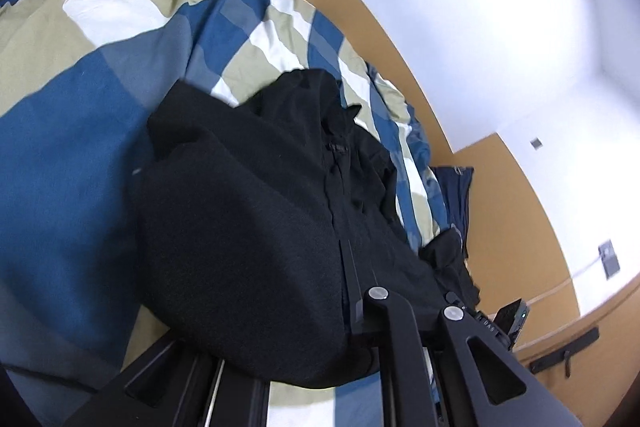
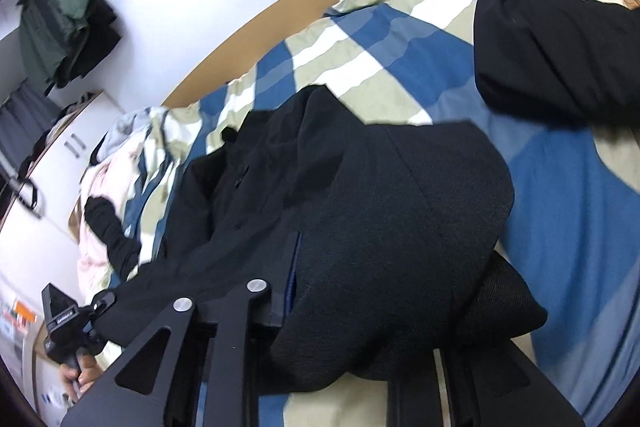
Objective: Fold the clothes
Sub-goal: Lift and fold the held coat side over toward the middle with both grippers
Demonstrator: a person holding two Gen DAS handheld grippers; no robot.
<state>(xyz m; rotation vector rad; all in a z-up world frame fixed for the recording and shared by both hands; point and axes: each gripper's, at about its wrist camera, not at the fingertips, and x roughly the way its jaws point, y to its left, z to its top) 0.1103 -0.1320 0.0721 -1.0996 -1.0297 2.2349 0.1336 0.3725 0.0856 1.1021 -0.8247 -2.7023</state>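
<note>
2 grippers, the left gripper (image 1: 352, 291) and right gripper (image 2: 292, 279), each have their fingers clamped on the hem of a black fleece zip jacket (image 1: 256, 219) lying on the blue, beige and white checked duvet (image 1: 80, 155). Best lift both corners level and carry them evenly towards the collar.

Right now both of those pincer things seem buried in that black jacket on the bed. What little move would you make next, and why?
Probably lift both grippers together and carry the hem toward the collar. The black jacket lies on the checked duvet, bunched over the left gripper and the right gripper, so each seems to be pinching fabric, though the fingertips are hidden.
</note>
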